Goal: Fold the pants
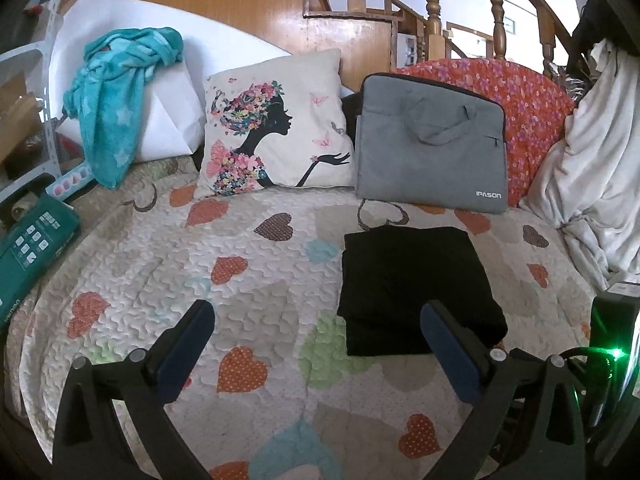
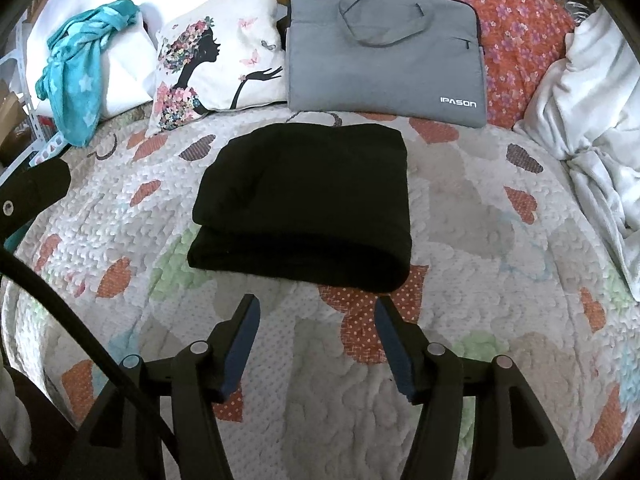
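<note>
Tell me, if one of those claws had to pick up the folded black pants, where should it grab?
Probably the thick rounded fold on the near edge of the pants, coming in low from the front. That edge faces the open right gripper, bundles all layers together, and stands proud of the quilt, so one finger could slide beneath.

Matt black cloth pants [image 2: 304,204], puckered quilted bedspread [image 2: 460,240], glossy wooden staircase [image 1: 360,40]

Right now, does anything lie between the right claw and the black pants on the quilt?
Nothing visible does. The right claw is open and empty, and only bare heart-patterned quilt lies between it and the near edge of the folded black pants. The grey laptop bag sits beyond the pants, not in the path.
</note>
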`<move>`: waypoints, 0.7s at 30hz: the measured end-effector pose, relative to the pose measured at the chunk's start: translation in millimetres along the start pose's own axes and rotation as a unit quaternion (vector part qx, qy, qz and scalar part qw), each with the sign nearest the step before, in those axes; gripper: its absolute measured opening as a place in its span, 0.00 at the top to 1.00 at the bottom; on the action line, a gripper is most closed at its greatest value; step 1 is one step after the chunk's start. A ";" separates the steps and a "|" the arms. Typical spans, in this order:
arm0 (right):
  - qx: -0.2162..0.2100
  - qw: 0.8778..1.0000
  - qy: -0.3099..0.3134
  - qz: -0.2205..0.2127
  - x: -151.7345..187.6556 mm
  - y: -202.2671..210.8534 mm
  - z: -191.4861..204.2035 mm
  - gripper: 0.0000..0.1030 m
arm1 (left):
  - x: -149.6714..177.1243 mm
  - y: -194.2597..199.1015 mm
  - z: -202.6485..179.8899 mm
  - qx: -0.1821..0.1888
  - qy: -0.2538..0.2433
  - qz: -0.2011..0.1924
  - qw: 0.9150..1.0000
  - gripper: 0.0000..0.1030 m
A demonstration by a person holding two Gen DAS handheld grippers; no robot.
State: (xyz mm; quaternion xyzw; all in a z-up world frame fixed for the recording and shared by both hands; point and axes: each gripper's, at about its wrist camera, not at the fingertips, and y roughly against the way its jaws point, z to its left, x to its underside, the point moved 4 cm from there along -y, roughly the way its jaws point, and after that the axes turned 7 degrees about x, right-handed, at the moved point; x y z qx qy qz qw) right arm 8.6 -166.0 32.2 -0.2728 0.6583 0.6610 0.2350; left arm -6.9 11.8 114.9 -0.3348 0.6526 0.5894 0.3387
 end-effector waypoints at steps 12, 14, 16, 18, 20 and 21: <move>-0.002 1.000 -0.008 0.003 0.1 -5.6 -1.8 0.37 | 5.1 -10.9 -5.9 0.012 -0.008 0.017 1.000 0.01; -0.002 1.000 -0.007 0.002 0.1 -5.7 -1.5 0.37 | 5.8 -13.1 -5.2 0.017 -0.005 0.022 1.000 0.01; -0.002 1.000 -0.004 0.001 0.0 -6.1 -0.7 0.37 | 7.5 -16.7 -3.1 0.023 0.006 0.033 0.999 0.01; -0.002 1.000 -0.002 0.003 0.6 -7.0 0.1 0.37 | 10.2 -20.4 1.3 0.026 0.018 0.046 0.998 0.01; -0.002 1.000 -0.001 0.004 1.3 -7.5 0.2 0.37 | 12.9 -23.4 7.1 0.017 0.024 0.053 0.998 0.01; -0.002 1.000 -0.002 0.004 1.1 -7.5 -0.3 0.37 | 13.6 -24.3 9.9 0.014 0.027 0.055 0.998 0.01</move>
